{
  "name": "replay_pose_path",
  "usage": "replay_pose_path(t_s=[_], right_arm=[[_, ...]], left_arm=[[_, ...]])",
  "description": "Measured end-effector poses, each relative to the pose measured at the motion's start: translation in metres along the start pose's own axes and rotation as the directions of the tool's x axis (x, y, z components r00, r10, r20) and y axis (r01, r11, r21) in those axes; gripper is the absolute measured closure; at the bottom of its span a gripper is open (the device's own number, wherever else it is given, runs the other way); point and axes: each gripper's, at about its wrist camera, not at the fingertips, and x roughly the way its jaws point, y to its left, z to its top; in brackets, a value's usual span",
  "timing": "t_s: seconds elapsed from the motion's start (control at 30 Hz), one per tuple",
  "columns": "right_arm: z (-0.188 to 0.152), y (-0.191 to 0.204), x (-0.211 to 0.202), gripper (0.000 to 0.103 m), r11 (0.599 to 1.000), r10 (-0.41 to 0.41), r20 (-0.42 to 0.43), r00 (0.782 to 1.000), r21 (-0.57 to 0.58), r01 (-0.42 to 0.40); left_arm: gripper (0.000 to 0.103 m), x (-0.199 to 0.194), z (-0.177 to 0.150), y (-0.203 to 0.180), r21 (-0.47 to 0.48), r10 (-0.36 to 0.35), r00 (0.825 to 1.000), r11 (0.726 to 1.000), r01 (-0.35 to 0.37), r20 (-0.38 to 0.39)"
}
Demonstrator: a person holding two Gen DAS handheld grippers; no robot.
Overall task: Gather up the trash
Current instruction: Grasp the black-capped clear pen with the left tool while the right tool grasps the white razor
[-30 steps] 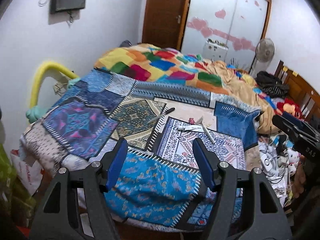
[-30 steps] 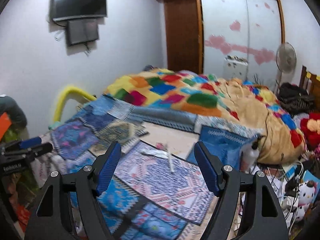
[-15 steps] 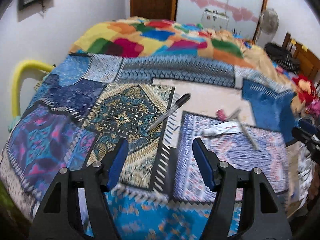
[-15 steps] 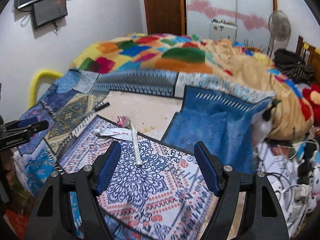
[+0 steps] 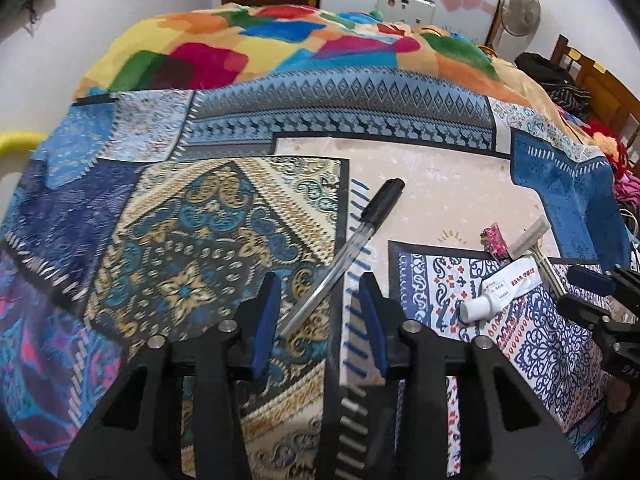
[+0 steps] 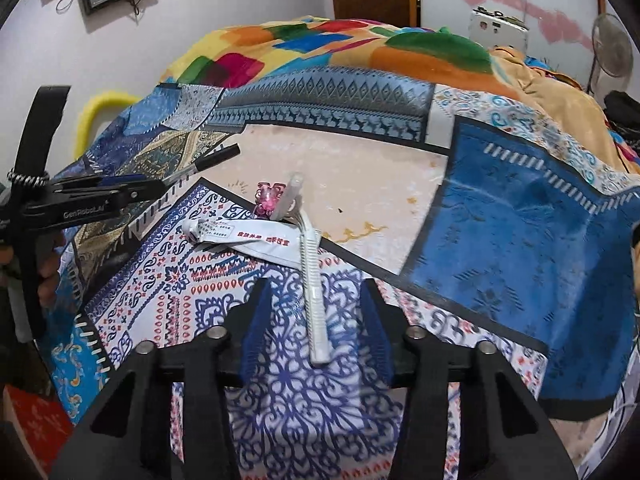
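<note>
Clear-barrelled pen (image 5: 348, 252) lies on patchwork bedspread (image 5: 192, 248), tip between my left gripper (image 5: 318, 322) pads; razor (image 6: 314, 300) handle between my right gripper (image 6: 316, 328) pads. Both narrowing, neither gripping; I centre, then squeeze.

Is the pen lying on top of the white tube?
No, the pen lies apart on the patterned cloth, left of the white tube.

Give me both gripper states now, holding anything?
Left gripper: open, jaws just narrowed around the pen, not gripping.
Right gripper: open, jaws just narrowed around the white razor, not gripping.
</note>
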Motion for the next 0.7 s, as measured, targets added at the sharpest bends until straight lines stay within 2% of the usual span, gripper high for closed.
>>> replay_pose_path(t_s=[0.1, 0.2, 0.23, 0.27, 0.37, 0.43, 0.57, 0.7], right_arm=[[0.002, 0.003, 0.008, 0.076, 1.000, -0.007, -0.011, 1.000, -0.011, 0.007], [0.001, 0.009, 0.008, 0.082, 0.997, -0.054, -0.004, 0.999, -0.046, 0.054], [0.002, 0.010, 0.010, 0.086, 0.997, -0.063, -0.004, 0.998, -0.053, 0.062], [0.001, 0.010, 0.009, 0.094, 0.996, -0.064, -0.005, 0.998, -0.057, 0.064], [0.001, 0.006, 0.007, 0.094, 0.998, -0.052, -0.016, 0.999, -0.026, 0.051], [0.001, 0.005, 0.004, 0.094, 0.998, -0.057, -0.020, 0.998, -0.012, 0.056], [0.003, 0.006, -0.009, 0.094, 0.998, -0.063, -0.008, 0.998, -0.004, 0.063], [0.007, 0.012, -0.033, 0.094, 0.997, -0.071, 0.018, 0.997, -0.002, 0.071]], left_arm=[[0.075, 0.005, 0.003, -0.002, -0.003, -0.020, 1.000, 1.000, 0.020, -0.006], [0.080, 0.005, 0.003, -0.001, -0.016, -0.025, 1.000, 1.000, 0.025, -0.004], [0.082, 0.004, 0.002, -0.002, -0.019, -0.015, 1.000, 1.000, 0.015, 0.000], [0.087, 0.003, 0.001, -0.002, -0.021, -0.007, 1.000, 1.000, 0.007, 0.000], [0.096, 0.000, 0.000, -0.001, -0.029, 0.020, 1.000, 0.999, -0.020, -0.009], [0.096, -0.004, -0.001, -0.001, -0.030, 0.002, 1.000, 1.000, -0.003, -0.029], [0.096, -0.018, -0.009, -0.014, -0.005, 0.020, 0.999, 1.000, -0.020, -0.040], [0.096, -0.043, -0.018, -0.034, -0.008, 0.008, 0.999, 1.000, -0.008, -0.037]])
